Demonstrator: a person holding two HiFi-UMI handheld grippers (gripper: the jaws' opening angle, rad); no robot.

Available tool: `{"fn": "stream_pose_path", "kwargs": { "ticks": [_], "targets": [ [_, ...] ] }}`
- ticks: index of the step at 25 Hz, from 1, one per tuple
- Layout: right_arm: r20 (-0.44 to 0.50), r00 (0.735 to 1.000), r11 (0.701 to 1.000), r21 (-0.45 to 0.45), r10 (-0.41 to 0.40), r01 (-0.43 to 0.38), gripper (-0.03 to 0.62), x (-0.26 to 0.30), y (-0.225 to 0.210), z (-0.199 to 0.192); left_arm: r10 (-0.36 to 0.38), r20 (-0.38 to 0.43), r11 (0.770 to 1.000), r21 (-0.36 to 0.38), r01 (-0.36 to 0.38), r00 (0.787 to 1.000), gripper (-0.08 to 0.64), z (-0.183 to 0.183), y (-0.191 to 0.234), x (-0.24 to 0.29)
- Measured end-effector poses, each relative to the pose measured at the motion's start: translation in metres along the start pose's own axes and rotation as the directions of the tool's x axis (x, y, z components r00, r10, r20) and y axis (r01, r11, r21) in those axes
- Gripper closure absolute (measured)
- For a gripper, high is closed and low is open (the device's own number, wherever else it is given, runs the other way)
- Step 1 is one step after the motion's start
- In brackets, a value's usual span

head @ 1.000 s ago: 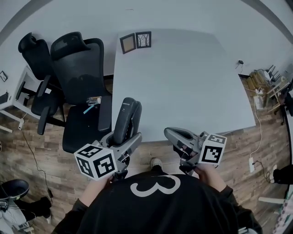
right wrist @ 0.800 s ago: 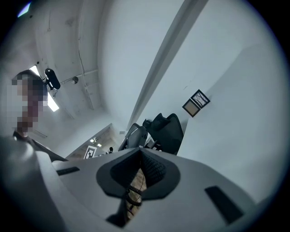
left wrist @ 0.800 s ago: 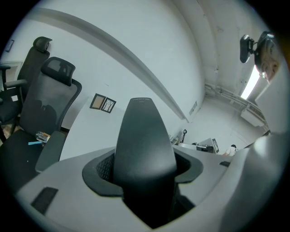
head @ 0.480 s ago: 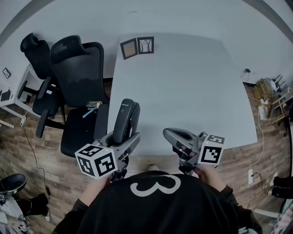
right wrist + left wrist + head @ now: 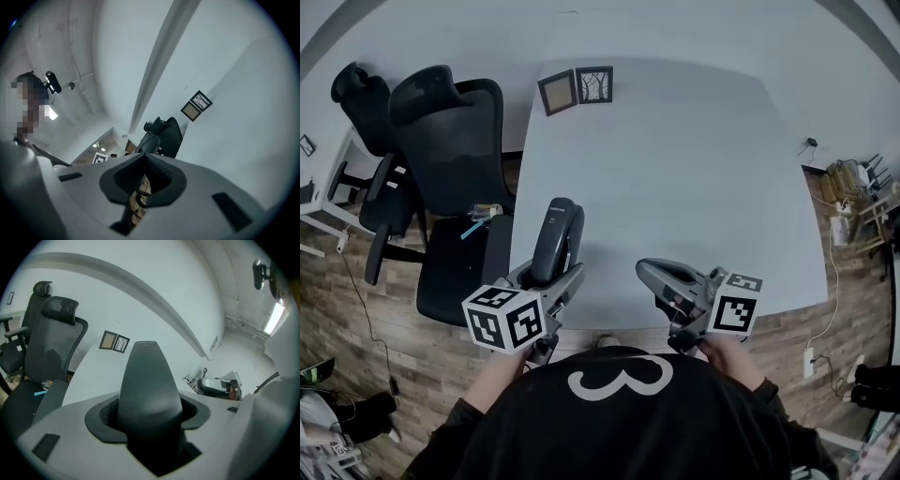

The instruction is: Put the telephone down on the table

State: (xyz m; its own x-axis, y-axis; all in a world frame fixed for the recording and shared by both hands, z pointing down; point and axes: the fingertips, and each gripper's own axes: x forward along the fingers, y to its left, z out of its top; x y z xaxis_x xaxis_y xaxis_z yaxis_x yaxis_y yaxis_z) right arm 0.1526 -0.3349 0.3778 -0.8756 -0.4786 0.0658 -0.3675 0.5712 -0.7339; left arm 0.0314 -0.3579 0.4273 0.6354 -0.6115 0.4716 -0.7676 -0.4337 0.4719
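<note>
Over the last second your left gripper [image 5: 549, 281] has carried the dark grey, long, rounded plastic telephone handset [image 5: 559, 239] a little further in from the near left edge of the large pale grey table [image 5: 703, 169]. Most of its length now lies over the tabletop rather than over the edge beside the black mesh office chair [image 5: 450, 141]. The grip itself has not changed in that time. The jaws stand fairly wide because the handset is a broad thing, and both pads press on its lower end, so it is firmly held. In the left gripper view the handset's tapered upper end rises straight out from between the jaws and points toward the two small dark picture frames [image 5: 577, 86] at the far edge. From these views you cannot tell for certain whether its tip touches the surface, but it looks as if it is held clear of it, so the putting-down itself is not yet done. The shift suggests you are lining up a landing spot, and what remains is to lower the handset flat and only then let the jaws go. Your right gripper [image 5: 664, 279] hangs over the near edge of the table, well apart from the handset, its jaws drawn together to a thin slit with nothing between them.
</note>
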Motion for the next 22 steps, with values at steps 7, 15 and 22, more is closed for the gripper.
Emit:
{"fn": "stream_pose_path", "kwargs": {
  "ticks": [7, 15, 22],
  "targets": [
    [-0.011, 0.999, 0.999, 0.040, -0.034, 0.034, 0.583, -0.002, -0.027, 0.000, 0.112, -0.076, 0.992, 0.061, -0.108, 0.991, 0.267, -0.024, 0.037, 0.032],
    [-0.030, 0.997, 0.995, 0.075, -0.068, 0.070, 0.583, -0.003, -0.043, -0.004, 0.219, -0.146, 0.972, 0.123, -0.202, 0.965, 0.267, -0.045, 0.079, 0.068],
    [-0.034, 0.995, 0.992, 0.081, -0.095, 0.097, 0.583, -0.010, -0.047, -0.012, 0.276, -0.188, 0.954, 0.172, -0.245, 0.943, 0.267, -0.070, 0.100, 0.089]
  ]
}}
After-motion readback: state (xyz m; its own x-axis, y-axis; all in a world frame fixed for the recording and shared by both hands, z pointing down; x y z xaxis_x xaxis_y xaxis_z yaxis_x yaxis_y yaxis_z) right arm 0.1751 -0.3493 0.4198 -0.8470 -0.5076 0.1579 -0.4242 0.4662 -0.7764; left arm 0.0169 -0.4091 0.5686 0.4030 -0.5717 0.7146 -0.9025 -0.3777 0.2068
